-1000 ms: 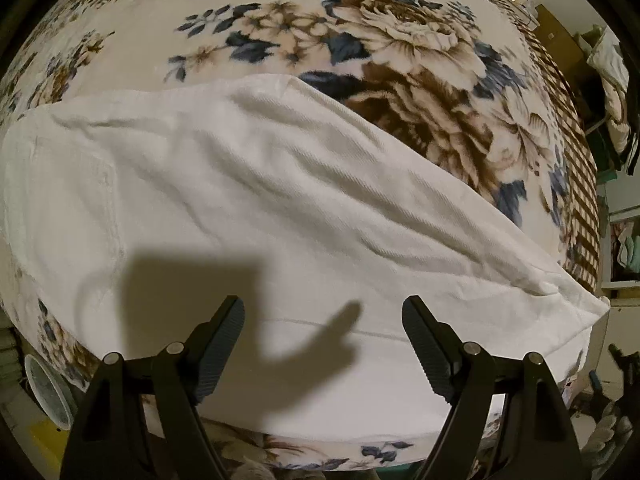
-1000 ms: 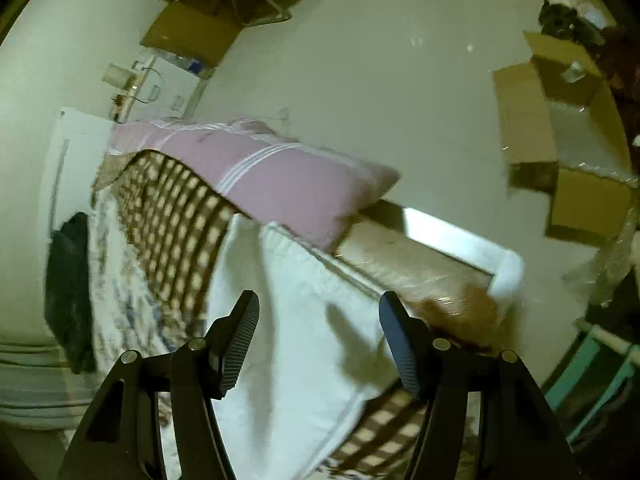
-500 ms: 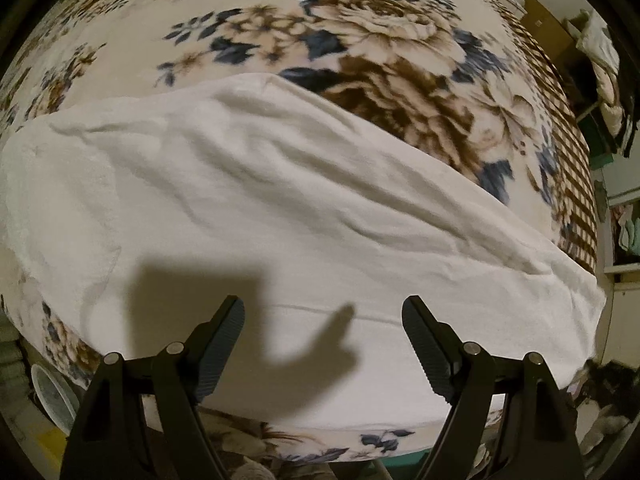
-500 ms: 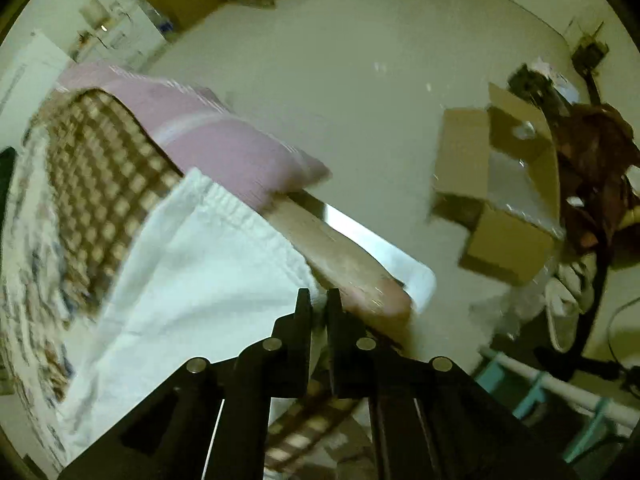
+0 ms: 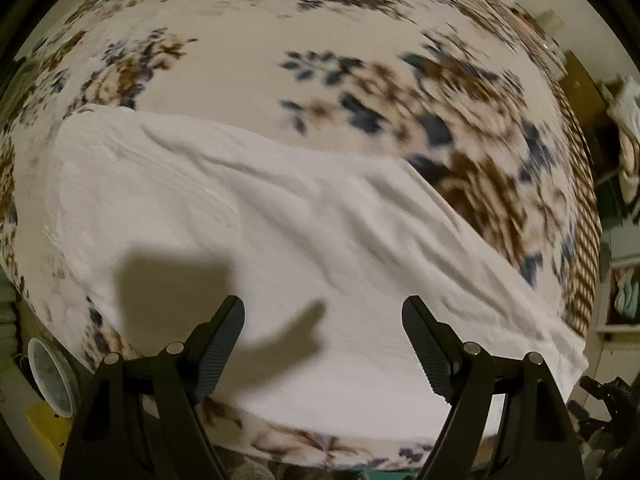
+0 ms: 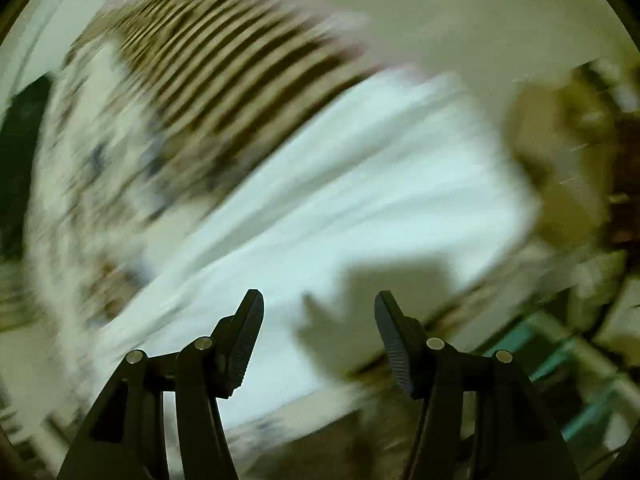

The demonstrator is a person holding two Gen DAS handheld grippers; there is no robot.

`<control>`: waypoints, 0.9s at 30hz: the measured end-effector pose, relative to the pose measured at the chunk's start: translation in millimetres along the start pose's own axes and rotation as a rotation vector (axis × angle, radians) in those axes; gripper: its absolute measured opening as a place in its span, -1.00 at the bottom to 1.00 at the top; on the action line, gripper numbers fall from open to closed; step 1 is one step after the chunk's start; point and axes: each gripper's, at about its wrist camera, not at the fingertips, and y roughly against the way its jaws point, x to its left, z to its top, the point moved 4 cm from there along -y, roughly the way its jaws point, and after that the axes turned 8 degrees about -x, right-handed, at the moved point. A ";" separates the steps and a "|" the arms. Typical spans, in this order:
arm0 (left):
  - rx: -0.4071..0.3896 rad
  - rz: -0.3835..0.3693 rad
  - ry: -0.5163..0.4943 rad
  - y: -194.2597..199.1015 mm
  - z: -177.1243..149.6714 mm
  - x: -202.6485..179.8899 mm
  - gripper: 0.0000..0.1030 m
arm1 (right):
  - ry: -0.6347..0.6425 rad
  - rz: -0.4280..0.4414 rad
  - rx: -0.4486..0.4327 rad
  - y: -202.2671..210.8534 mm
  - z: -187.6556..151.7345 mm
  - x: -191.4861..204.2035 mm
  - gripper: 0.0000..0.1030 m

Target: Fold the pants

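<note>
A bed with a flowered blanket [image 5: 248,60] fills most of the room. White pants [image 5: 280,248] lie stretched across it near its front edge, wrinkled, one end reaching the blanket's right side. The left gripper [image 5: 323,336] hangs above the pants, jaws wide apart and holding nothing. The right gripper [image 6: 319,332] hangs over the pants [image 6: 340,200] too, jaws spread and empty; its view is badly blurred. A brown checked cover [image 6: 224,60] lies beyond.

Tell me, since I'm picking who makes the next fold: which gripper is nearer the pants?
Neither clearly. The left gripper hangs open above the white pants; the right gripper hangs open above them too, its view too blurred to judge which is closer.
</note>
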 end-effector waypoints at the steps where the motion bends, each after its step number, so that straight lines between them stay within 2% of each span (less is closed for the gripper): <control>1: 0.000 0.002 0.011 -3.1 5.6 3.3 0.56 | -0.015 0.071 0.070 -17.7 -10.9 28.5 0.17; 4: 0.011 -0.012 0.023 -16.6 24.7 3.7 0.55 | -0.095 0.171 0.199 -61.6 -30.0 84.7 0.17; 6: 0.021 -0.025 0.009 -23.1 35.5 -2.0 0.55 | -0.131 0.187 0.250 -90.2 -39.4 114.0 0.17; 9: 0.065 -0.073 0.030 -31.6 46.7 -14.7 0.55 | -0.216 0.138 0.284 -121.9 -51.6 137.8 0.12; 10: 0.081 -0.094 0.040 -33.4 48.2 -16.6 0.55 | -0.226 0.106 0.272 -127.1 -54.8 140.7 0.03; 11: 0.110 -0.131 0.057 -38.4 48.9 -21.0 0.55 | -0.222 0.062 0.244 -128.3 -55.2 145.0 -0.17; 13: 0.191 -0.188 0.094 -54.9 47.4 -30.0 0.51 | -0.192 0.021 0.214 -127.3 -57.4 153.2 -0.30; 14: 0.223 -0.221 0.118 -62.7 46.0 -34.0 0.42 | -0.163 -0.001 0.195 -122.9 -57.6 158.7 -0.33; 16: 0.264 -0.247 0.143 -75.4 44.1 -39.5 -0.04 | -0.116 -0.031 0.168 -115.1 -57.4 166.6 -0.33; 17: 0.267 -0.256 0.154 -78.6 44.1 -41.9 -0.16 | -0.102 -0.038 0.157 -111.8 -57.2 169.9 -0.33; 18: 0.264 -0.258 0.157 -80.7 44.8 -43.1 -0.42 | -0.087 -0.044 0.145 -108.8 -56.9 172.6 -0.34; 19: 0.256 -0.256 0.151 -81.6 45.7 -44.0 -0.67 | -0.078 -0.052 0.134 -107.2 -56.8 174.1 -0.44; 20: 0.241 -0.255 0.136 -82.5 47.7 -46.5 -0.74 | -0.078 -0.058 0.122 -106.8 -56.9 175.3 -0.71; 21: 0.231 -0.246 0.123 -83.4 49.2 -47.9 -0.81 | -0.075 -0.073 0.112 -108.5 -53.3 171.1 -0.82; 24: 0.185 -0.252 0.096 -80.7 54.3 -50.0 -0.93 | -0.102 -0.070 0.091 -107.6 -52.5 163.7 -0.93; 27: 0.128 -0.272 0.064 -75.9 66.8 -54.4 -0.96 | -0.098 -0.074 0.059 -100.0 -51.0 157.7 -0.94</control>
